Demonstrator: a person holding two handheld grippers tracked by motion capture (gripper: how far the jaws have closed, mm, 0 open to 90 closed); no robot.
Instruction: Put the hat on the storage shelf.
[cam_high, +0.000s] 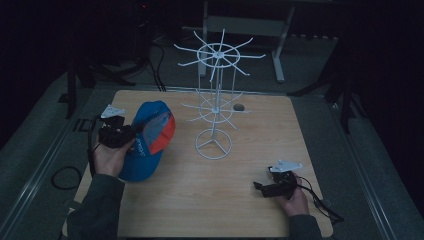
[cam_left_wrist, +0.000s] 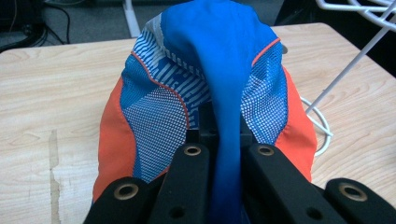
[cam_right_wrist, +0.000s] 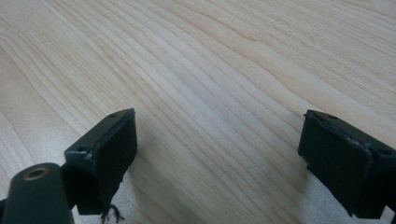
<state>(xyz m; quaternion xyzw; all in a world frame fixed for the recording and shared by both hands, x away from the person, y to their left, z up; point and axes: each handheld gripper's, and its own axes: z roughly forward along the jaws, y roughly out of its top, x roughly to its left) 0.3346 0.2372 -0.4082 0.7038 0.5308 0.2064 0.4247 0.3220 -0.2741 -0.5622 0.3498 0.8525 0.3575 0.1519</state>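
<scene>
A blue and orange cap lies at the left of the wooden table. My left gripper is shut on a fold of the cap's blue cloth, which runs up between the two black jaws in the left gripper view. A white wire rack with spoke arms stands upright at the table's middle, to the right of the cap; its round base shows past the cap. My right gripper rests low at the front right, open, with bare wood between its pads.
A small dark object lies on the table behind the rack. Cables trail off the table's left side and at the right front corner. A desk frame stands on the floor beyond the table.
</scene>
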